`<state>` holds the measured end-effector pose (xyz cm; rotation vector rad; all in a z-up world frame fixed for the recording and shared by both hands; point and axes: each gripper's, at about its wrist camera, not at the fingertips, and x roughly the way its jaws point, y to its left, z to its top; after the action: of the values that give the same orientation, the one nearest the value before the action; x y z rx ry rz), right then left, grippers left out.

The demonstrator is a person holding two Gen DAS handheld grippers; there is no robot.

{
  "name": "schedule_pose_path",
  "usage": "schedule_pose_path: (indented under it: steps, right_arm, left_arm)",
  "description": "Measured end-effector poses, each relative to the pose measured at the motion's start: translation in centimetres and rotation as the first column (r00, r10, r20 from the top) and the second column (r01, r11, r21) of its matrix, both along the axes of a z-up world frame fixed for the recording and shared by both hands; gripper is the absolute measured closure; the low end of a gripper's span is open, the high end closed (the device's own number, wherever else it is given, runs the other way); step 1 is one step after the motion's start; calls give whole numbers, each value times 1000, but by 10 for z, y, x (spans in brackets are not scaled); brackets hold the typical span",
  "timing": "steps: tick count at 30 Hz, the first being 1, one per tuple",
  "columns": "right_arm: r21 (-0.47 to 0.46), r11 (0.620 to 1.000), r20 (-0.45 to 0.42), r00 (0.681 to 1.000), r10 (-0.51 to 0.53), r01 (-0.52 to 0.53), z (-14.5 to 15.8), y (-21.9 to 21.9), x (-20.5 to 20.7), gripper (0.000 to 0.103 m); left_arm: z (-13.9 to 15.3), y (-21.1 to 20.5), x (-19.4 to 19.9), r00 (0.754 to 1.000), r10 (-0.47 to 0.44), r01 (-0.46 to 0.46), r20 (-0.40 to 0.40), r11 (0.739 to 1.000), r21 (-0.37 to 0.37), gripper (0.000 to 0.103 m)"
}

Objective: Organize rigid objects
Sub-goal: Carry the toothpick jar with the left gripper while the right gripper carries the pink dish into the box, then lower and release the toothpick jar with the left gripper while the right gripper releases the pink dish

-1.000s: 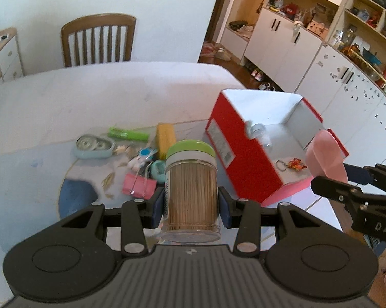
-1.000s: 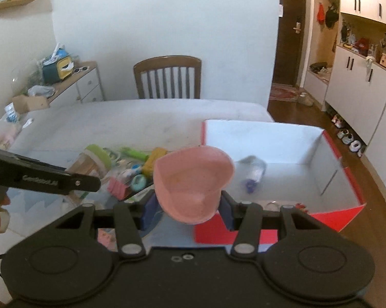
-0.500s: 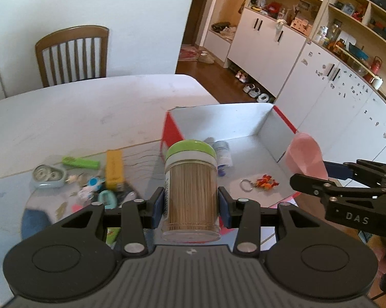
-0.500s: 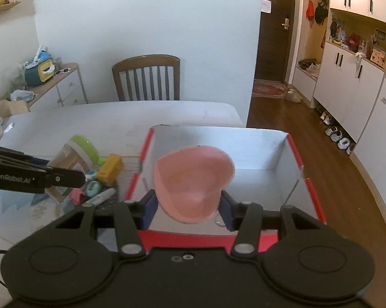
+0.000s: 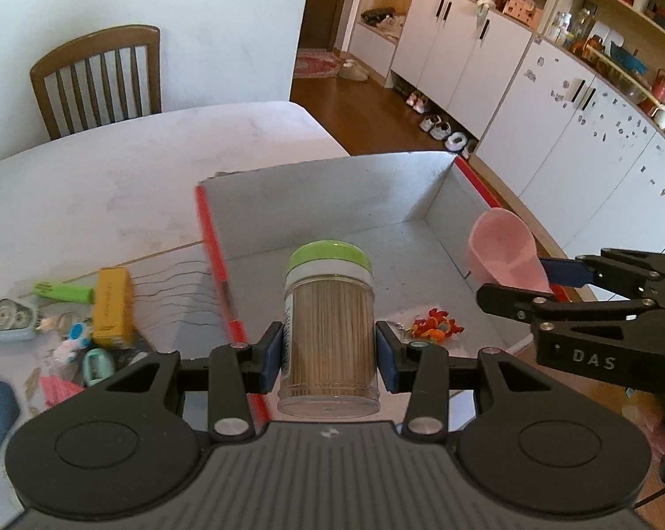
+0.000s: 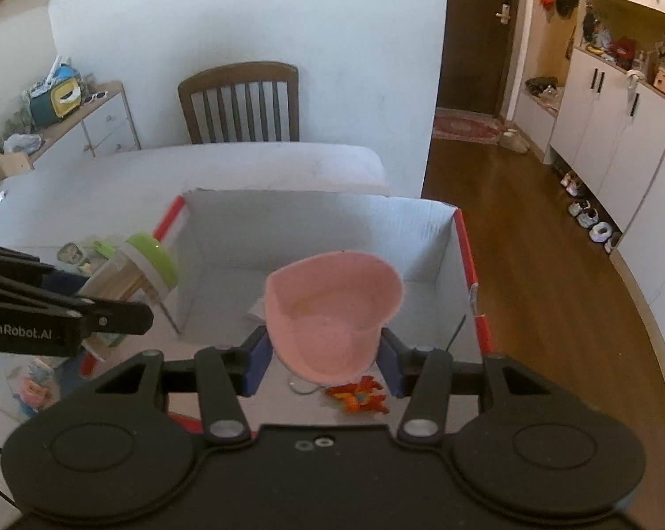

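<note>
Two loads hang over the red-sided cardboard box (image 5: 438,203) at once. Clamped between the left gripper (image 5: 330,349) pads, the green-lidded toothpick jar (image 5: 330,322) stands upright, just inside the box's left wall. Off to its right, the right gripper (image 6: 323,349) pinches a pink scoop (image 6: 332,309) by its bowl, above the orange keychain (image 6: 359,397) lying on the box floor. Best practice, I judge: lower each until it nearly meets the floor before letting go, set the jar on its base, and land the scoop ahead of the keychain, toward the far wall, not on it.
</note>
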<state>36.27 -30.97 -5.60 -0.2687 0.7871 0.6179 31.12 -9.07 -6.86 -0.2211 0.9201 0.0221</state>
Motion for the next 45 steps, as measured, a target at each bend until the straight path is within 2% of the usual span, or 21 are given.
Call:
schedule_pose_path:
  steps: [8,14,19,25,37,45]
  right_arm:
    - [-53,997,-44,997,58,-60,-22,4,32,53]
    - [-93,992,-117,990,77,-88,-41,12,59,53]
    - [-166,975,-148,981,123,-147,-53,24,74,53]
    - [-218,951,-225,959,169,-219,-69,30,86,53]
    - [-252,930,-258,945,202,-268,-82,41,91,53]
    - [-244,932,-273,942,197,-266,-86,43,94,49]
  left_arm:
    - [-24,-27,33,997,-3,7,-78,999,44,61]
    - [-43,-41,50,991,-10,17,-136,999,52,61]
    - [-58,-49,65,982,-25,35,-186,998,54,61]
    - [-76,-47,82,968,-35,47,-247,998,42,61]
    - [-99,-46,107,937,-55,68,-344,997,25,61]
    - [-107,-47,119,921,-53,61,-386,998,9,61]
